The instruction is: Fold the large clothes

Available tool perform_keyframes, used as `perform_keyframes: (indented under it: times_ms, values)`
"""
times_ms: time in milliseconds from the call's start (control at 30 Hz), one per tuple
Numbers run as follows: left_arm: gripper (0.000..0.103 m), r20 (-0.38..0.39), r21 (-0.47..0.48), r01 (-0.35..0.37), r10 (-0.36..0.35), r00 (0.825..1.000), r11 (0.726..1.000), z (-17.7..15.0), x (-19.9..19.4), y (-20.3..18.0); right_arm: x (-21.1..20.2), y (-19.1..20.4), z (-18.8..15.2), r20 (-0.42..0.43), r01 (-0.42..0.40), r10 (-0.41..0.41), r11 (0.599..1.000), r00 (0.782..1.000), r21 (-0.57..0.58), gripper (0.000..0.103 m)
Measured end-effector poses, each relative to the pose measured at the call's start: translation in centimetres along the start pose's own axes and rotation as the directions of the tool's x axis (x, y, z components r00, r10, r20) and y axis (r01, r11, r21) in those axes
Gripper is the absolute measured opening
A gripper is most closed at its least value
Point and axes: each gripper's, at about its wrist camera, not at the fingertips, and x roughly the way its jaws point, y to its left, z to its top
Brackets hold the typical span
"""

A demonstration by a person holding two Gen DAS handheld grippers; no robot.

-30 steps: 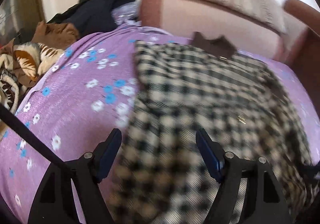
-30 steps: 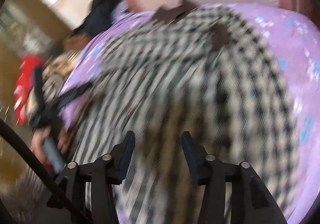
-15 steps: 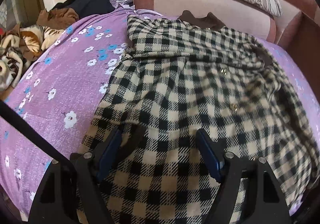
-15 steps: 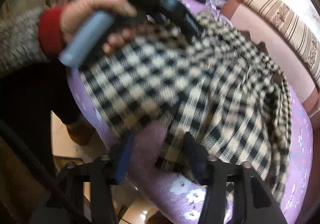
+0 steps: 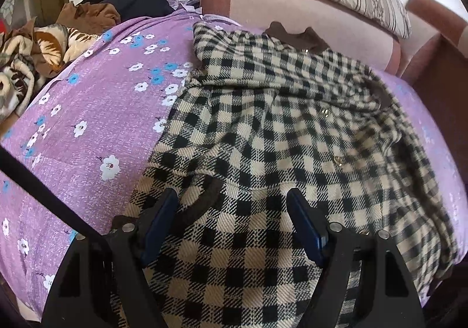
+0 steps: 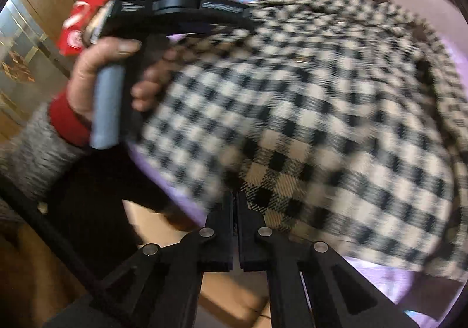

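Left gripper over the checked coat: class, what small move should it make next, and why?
Probably close the left gripper on the black-and-cream checked wool coat. Its fingers stand open over the near hem, while the right gripper is already shut on that hem's other corner, so both ends can lift for a fold.

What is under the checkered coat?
The checkered coat lies on a purple flowered sheet, which shows all around it. Whatever is under the coat's middle is covered, so I cannot see it.
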Motion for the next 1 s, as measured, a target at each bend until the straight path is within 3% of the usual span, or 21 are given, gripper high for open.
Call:
perform_keyframes:
  times_ms: [100,300,400,500,533,600,667,700,733,767,833,933,1000]
  values:
    - [0.076,0.001,-0.023,0.029,-0.029,1.000,0.999,0.2,-0.4,0.2,1.1,0.4,1.6,-0.013,-0.097,0.097,0.995,0.995,0.016,0.003]
    - [0.076,-0.027,-0.025,0.106,-0.106,0.994,0.994,-0.2,-0.4,-1.0,3.3,-0.3,2.6,-0.048,-0.183,0.185,0.982,0.981,0.053,0.003]
    - [0.076,-0.054,-0.008,0.155,-0.155,0.987,0.988,-0.7,0.0,-2.3,3.4,0.7,1.6,-0.078,-0.171,0.172,0.985,0.982,0.019,0.003]
    - [0.076,-0.071,0.015,0.180,-0.178,0.981,0.984,-1.3,0.3,-3.5,0.1,0.4,0.8,-0.023,-0.168,0.168,0.986,0.986,0.004,0.004]
    - [0.076,-0.072,0.028,0.178,-0.175,0.982,0.984,-1.6,0.4,-4.0,-2.2,-0.9,0.8,0.029,-0.142,0.141,0.990,0.990,0.023,0.006]
    - [0.076,-0.072,0.088,0.131,-0.125,0.990,0.987,-2.3,0.8,-5.1,-5.7,-3.3,0.9,0.118,-0.080,0.070,0.994,0.991,0.079,0.019]
    - [0.077,-0.060,0.151,0.076,-0.068,0.996,0.986,-3.0,1.1,-6.1,-10.0,-7.3,0.6,0.213,0.056,-0.096,0.981,0.972,0.188,0.054]
    - [0.078,-0.052,0.168,0.061,-0.053,0.997,0.984,-3.1,1.2,-6.3,-11.5,-9.0,0.5,0.231,0.130,-0.186,0.963,0.955,0.238,0.059]
    - [0.078,-0.044,0.184,0.044,-0.037,0.998,0.982,-3.3,1.2,-6.6,-13.5,-11.5,0.0,0.237,0.230,-0.313,0.919,0.920,0.320,0.059]
    - [0.078,-0.038,0.195,0.031,-0.024,0.999,0.980,-3.5,1.2,-6.7,-14.6,-13.4,-0.6,0.223,0.282,-0.385,0.880,0.896,0.383,0.059]
    - [0.079,-0.028,0.201,0.020,-0.014,1.000,0.979,-3.7,1.3,-6.8,-16.1,-16.5,-2.1,0.182,0.313,-0.451,0.808,0.874,0.499,0.059]
    - [0.080,-0.019,0.203,0.012,-0.008,1.000,0.979,-3.8,1.2,-6.7,-16.4,-19.4,-4.8,0.144,0.255,-0.429,0.739,0.892,0.623,0.059]
    - [0.080,-0.014,0.206,0.007,-0.004,1.000,0.979,-3.9,1.2,-6.8,-15.4,-19.8,-5.9,0.126,0.233,-0.408,0.718,0.904,0.656,0.059]
